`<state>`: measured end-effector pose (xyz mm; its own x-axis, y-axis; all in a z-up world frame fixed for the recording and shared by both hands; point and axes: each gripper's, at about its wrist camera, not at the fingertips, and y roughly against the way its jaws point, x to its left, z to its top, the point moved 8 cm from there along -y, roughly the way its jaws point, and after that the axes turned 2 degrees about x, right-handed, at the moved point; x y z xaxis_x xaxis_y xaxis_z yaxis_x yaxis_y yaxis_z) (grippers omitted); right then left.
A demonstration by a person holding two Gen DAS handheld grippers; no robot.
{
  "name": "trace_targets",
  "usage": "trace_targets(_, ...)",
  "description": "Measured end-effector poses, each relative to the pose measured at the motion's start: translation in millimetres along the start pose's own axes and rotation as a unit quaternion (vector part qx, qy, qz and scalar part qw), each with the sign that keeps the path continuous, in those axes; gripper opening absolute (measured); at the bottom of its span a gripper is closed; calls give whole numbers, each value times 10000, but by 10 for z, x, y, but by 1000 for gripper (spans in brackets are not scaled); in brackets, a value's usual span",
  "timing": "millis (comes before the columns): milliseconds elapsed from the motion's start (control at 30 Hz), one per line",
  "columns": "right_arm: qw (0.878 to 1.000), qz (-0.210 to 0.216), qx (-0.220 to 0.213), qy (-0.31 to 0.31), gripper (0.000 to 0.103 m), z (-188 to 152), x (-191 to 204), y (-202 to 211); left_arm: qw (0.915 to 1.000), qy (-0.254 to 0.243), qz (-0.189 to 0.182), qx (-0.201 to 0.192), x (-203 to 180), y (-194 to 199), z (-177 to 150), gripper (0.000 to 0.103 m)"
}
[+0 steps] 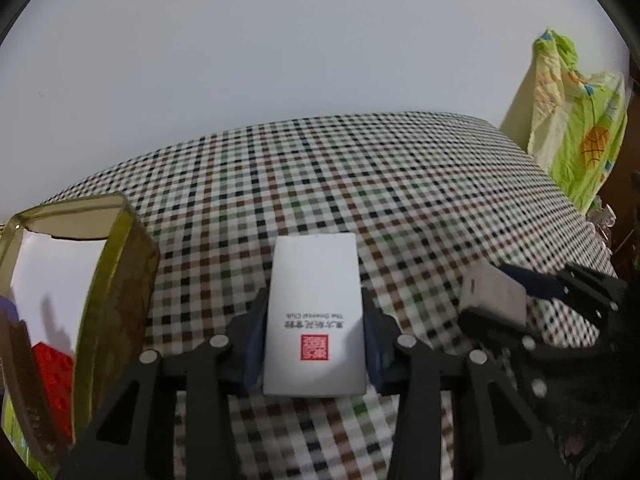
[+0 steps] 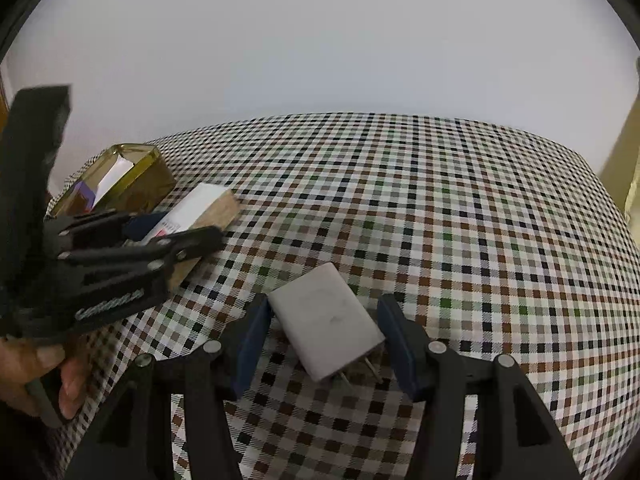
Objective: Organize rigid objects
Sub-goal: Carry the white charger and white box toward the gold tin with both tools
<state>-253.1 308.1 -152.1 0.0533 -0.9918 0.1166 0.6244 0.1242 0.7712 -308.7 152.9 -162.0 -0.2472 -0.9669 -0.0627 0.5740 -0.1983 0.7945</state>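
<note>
Boxes come first for us. We have a flat white box (image 1: 316, 316) with a red stamp on its lid, and it sits on the checked cloth (image 1: 360, 184) between the blue pads of our left gripper (image 1: 316, 320). The pads sit right at its two long sides and look pressed on, so we judge it is clamped. From the right wrist view the same box shows a wood-coloured side.

Our right gripper (image 2: 326, 338) has its fingers apart around a small white plug charger (image 2: 326, 322). The charger lies flat and turned a bit, its metal pins pointing back at us. One pad is at its left corner and the other has a small gap, so we are not holding it yet.

Just to the left of the white box stands an open gold tin (image 1: 100, 264) with a red block (image 1: 54, 384) inside. We think the things go in there.

To do this well, we should lift the box straight up, keep it level, and clear the tin's wall before lowering. We should squeeze the charger on its flat sides, not on the pins, or it may twist out.
</note>
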Motion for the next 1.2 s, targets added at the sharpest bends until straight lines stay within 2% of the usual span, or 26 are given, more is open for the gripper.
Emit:
trace_targets(300, 9998, -145, -95, 110, 58, -44, 100, 68, 9996, -172, -137, -200, -97, 367, -330, 40)
trace_targets(1200, 9985, -365, -395, 19, 58, -175, 571, 281, 9976, -218, -306, -588, -115, 632, -638, 40)
